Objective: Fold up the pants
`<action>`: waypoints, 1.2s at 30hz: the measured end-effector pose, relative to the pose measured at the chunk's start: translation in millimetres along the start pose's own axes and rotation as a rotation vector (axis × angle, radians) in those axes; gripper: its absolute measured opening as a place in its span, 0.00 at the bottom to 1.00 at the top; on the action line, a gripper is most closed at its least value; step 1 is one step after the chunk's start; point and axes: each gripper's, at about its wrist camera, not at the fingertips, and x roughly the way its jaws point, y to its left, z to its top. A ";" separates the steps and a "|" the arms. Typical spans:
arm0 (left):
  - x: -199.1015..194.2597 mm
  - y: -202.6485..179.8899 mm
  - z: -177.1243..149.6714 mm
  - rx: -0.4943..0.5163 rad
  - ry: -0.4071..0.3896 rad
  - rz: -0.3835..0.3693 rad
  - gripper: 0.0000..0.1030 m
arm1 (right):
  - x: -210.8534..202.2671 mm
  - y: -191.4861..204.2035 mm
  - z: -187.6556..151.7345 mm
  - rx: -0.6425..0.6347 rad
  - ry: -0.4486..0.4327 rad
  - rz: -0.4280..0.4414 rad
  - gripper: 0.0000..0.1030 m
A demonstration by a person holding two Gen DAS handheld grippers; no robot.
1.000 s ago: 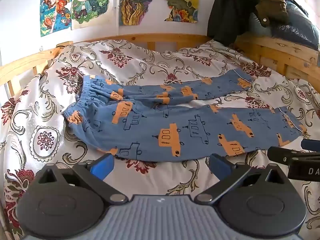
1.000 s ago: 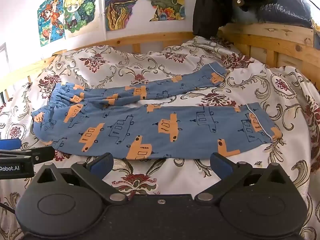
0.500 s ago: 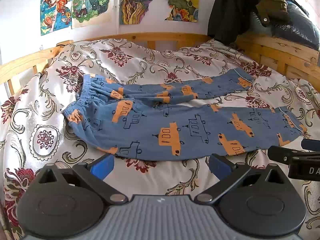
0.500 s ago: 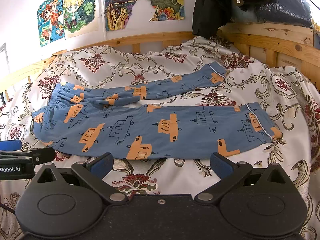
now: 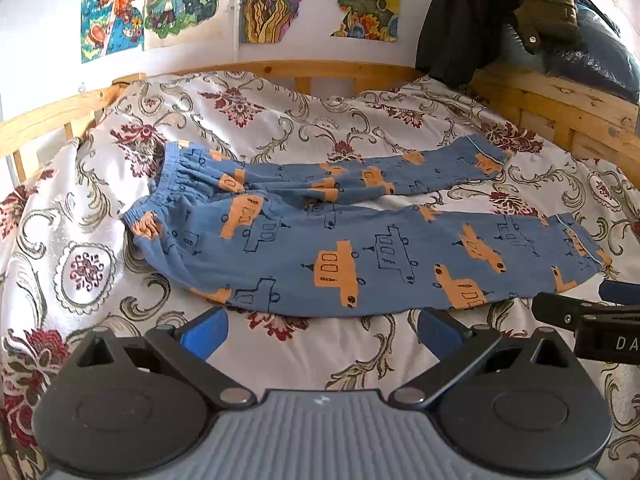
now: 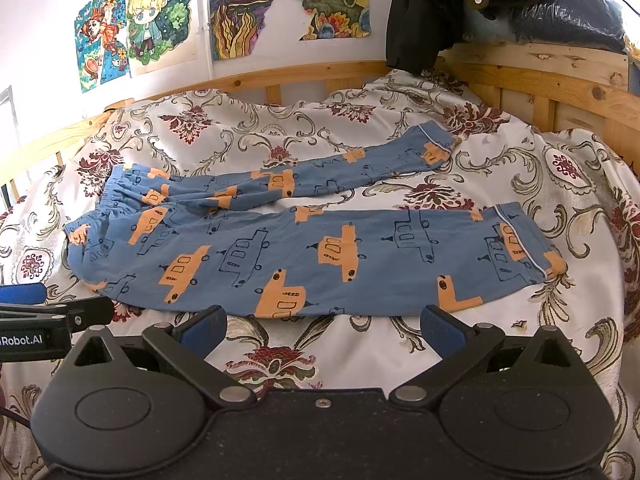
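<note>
Blue pants printed with orange cars lie spread flat on the bed, waistband to the left, both legs running right and splayed apart. My left gripper hovers open just short of the near leg's lower edge, holding nothing. My right gripper is also open and empty, just before the same edge further right. Each gripper shows at the side of the other's view: right one, left one.
A floral bedspread covers the bed. A wooden bed rail runs round the far and right sides. Dark clothes and a bag pile on the right rail. Posters hang on the wall.
Both grippers have barely shifted; the view is nearly the same and the pants lie as before.
</note>
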 end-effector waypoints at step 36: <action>4.5 -6.6 0.9 -0.008 0.027 0.047 1.00 | 9.9 -0.9 1.9 0.024 0.018 -0.013 0.99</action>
